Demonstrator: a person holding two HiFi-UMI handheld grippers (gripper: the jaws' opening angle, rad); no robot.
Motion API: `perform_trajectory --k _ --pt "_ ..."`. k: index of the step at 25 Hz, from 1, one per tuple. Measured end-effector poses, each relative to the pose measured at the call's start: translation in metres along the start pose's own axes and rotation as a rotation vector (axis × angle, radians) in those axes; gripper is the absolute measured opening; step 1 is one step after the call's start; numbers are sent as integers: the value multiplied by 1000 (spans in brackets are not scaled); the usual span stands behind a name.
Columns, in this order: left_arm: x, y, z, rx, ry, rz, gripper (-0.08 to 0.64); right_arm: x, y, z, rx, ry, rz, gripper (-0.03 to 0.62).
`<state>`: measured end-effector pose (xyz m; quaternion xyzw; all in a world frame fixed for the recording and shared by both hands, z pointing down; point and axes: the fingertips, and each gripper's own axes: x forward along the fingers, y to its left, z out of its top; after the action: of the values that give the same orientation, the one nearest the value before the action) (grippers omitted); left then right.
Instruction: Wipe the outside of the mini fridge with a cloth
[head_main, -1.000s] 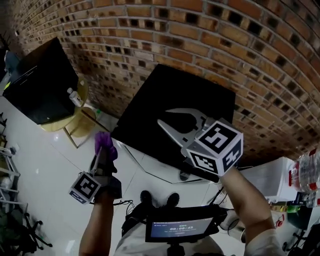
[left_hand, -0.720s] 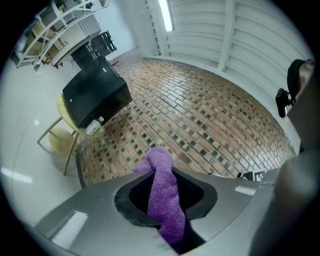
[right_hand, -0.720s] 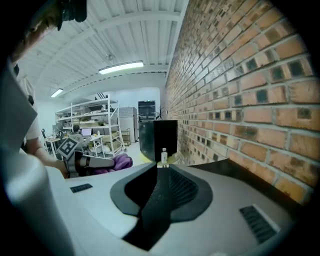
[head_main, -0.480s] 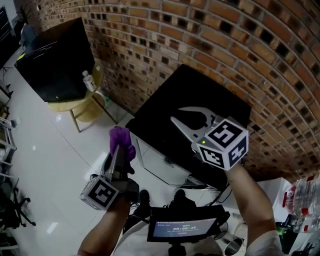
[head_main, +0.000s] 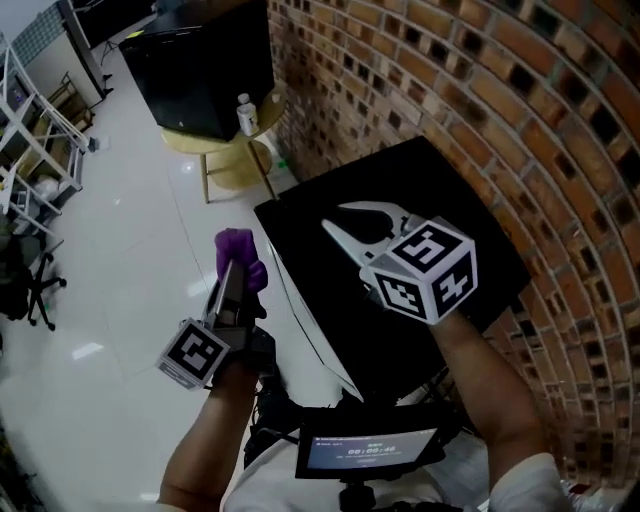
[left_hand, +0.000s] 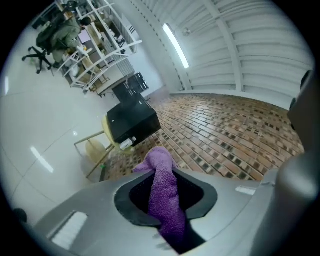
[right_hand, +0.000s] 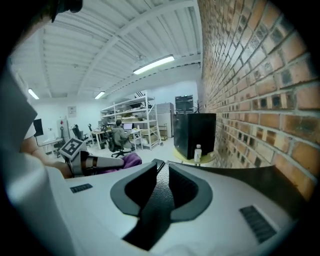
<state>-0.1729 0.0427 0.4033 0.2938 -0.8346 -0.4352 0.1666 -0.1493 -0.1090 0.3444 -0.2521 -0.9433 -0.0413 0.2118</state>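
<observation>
In the head view, the black box-shaped mini fridge (head_main: 470, 240) is sitting closer beneath the person than a second ago. The left gripper (head_main: 234, 272) is bringing the fuzzy purple cloth (head_main: 236, 246) just beside the fridge's left edge. I judge that wiping is not yet beginning, since the cloth is not visibly touching the fridge. The right gripper (head_main: 335, 216) is hovering over the fridge's top with its forearm reaching across, jaws narrowly apart and empty.

In the left gripper view, the jaws are clamping the cloth, which is poking past their tips. The gripper is pointing level, and the fridge is lying outside this view.

In the right gripper view, the slim gap is showing only a dark textured surface, probably the fridge's top. The left gripper is holding the cloth left of the fridge.
</observation>
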Motion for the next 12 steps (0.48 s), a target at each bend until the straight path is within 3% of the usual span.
perform_trajectory --k 5,9,12 --pt "-8 5 4 -75 -79 30 78 15 8 -10 -3 8 77 66" --pt "-4 18 0 -111 -64 34 78 27 13 -8 -47 -3 62 65" --pt "0 24 -6 -128 -35 18 77 26 12 -7 -25 -25 68 66"
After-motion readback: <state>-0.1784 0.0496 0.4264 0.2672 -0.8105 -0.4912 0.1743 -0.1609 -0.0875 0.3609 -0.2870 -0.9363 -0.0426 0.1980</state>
